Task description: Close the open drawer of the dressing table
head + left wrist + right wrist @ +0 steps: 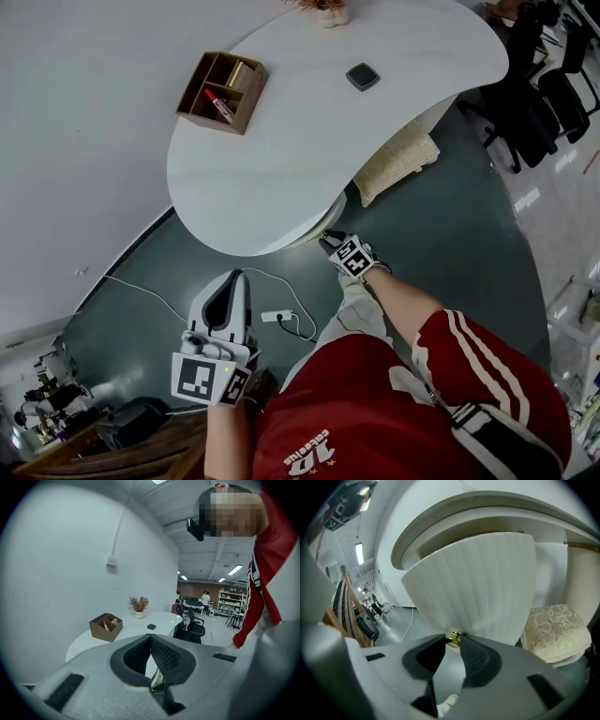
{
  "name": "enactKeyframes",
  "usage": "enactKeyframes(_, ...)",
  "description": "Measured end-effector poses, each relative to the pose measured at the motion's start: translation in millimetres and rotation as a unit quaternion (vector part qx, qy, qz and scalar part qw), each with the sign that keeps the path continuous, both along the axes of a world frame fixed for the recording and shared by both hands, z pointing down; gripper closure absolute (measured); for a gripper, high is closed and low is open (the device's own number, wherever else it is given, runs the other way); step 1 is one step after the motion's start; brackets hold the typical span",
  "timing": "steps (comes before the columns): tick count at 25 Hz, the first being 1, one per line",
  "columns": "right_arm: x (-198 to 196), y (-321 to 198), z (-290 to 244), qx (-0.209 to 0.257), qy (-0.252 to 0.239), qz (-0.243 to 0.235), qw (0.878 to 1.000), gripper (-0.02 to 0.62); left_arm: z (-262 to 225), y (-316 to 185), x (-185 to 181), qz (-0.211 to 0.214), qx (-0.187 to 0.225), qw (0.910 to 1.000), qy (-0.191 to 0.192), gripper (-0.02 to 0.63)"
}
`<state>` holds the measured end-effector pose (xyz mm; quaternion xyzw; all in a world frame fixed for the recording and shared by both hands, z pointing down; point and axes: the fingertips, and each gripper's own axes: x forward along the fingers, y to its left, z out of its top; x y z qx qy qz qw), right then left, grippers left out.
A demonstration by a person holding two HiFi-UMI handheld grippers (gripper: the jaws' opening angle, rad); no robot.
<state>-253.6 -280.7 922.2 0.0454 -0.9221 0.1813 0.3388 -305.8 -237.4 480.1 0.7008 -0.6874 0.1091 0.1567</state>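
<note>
Dark grey-green floor [450, 234], white cable with power strip [277, 316] near feet. Cream lace-topped stool [398, 164] tucked under white curved dressing table [309, 141]. Brown wooden organiser box [223, 91] and small dark square case [363, 76] on top, black office chairs [534, 84] beyond. Right arm in red sleeve [469, 361] stretched to table underside, left arm held back, low. Left gripper [150, 637]: jaws together, empty. Right gripper [330, 242]: jaws narrow, pinching small gold knob [453, 639] on white ribbed drawer front [478, 583] just under table rim.
</note>
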Motion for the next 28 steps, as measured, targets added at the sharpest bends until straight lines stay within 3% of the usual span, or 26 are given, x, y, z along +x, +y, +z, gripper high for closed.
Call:
enactKeyframes(22, -55, -35, -9, 0.047, -0.012, -0.031, 0.998, 0.494, 1, 3, -26, -0.036, -0.016, 0.9989, -0.026, 0.606)
enactKeyframes(28, -70, -43, -10, 0.051, -0.010, -0.029, 0.998, 0.494, 5, 4, -30, -0.045, -0.018, 0.9987, -0.014, 0.606)
